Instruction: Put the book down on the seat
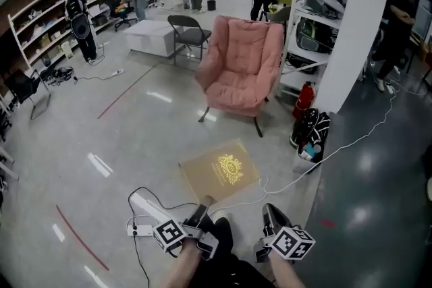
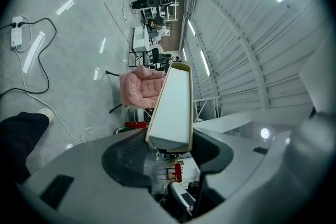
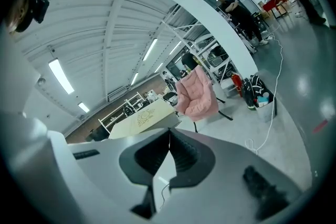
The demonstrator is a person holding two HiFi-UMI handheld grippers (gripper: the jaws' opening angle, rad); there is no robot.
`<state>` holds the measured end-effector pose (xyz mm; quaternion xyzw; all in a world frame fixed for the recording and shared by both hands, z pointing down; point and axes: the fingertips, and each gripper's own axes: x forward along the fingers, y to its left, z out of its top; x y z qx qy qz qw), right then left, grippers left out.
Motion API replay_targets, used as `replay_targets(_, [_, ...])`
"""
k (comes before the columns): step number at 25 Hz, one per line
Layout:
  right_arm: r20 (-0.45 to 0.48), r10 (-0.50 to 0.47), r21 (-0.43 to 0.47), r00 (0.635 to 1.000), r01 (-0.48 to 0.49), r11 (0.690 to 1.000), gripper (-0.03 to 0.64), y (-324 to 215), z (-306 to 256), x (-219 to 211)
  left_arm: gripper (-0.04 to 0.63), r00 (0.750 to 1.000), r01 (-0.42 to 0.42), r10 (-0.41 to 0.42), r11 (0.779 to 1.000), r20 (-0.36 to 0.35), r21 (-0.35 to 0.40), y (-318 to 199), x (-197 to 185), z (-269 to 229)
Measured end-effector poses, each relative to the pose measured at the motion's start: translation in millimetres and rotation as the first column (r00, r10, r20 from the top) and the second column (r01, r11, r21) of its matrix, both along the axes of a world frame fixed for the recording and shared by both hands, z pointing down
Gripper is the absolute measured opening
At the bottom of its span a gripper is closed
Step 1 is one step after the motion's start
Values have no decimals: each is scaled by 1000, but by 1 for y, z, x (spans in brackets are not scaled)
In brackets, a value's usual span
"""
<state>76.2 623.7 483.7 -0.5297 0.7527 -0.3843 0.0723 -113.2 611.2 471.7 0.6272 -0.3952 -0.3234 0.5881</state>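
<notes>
A tan book (image 1: 219, 172) with a gold emblem is held flat out in front of me, above the floor. My left gripper (image 1: 204, 204) is shut on its near edge. In the left gripper view the book (image 2: 176, 102) stands edge-on between the jaws of the left gripper (image 2: 168, 152) and points towards the pink armchair (image 2: 139, 89). The armchair (image 1: 243, 67) stands a few steps ahead with nothing on its seat. My right gripper (image 1: 270, 210) hangs to the right of the book, apart from it. Its jaws (image 3: 169, 134) meet with nothing between them; the book (image 3: 144, 119) and armchair (image 3: 198, 93) lie beyond.
A dark folding chair (image 1: 187, 30) and a low white table (image 1: 154, 37) stand behind the armchair's left. A white pillar (image 1: 351, 30), a red extinguisher (image 1: 304, 99) and bags (image 1: 312, 131) are to its right. A power strip (image 1: 138, 231) and cables lie by my feet. Several people stand at the back.
</notes>
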Motion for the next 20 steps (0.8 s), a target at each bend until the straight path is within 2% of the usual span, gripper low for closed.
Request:
replay_targets(3, [-3,1,-1,1000,-1,1000,12,-16,1,0,239,1000,-10,10,1000,4,-5,-16,2,1])
replay_targets(7, [1,3,-5,1000,-3,1000,12,-44,5,4,239,999,-19,19,1000,-26,2,-45,13,2])
replay_targets(13, [-11,4,6,1000,-4,1000,12,-94,4,6,239,999,-41,41,999,10,-27,-93,18,11])
replay_targets(20, [-16,19,10,1000,-19,1000,12,-158,-1,1,239,998,-65,65,998,8,-12,-157,18,2])
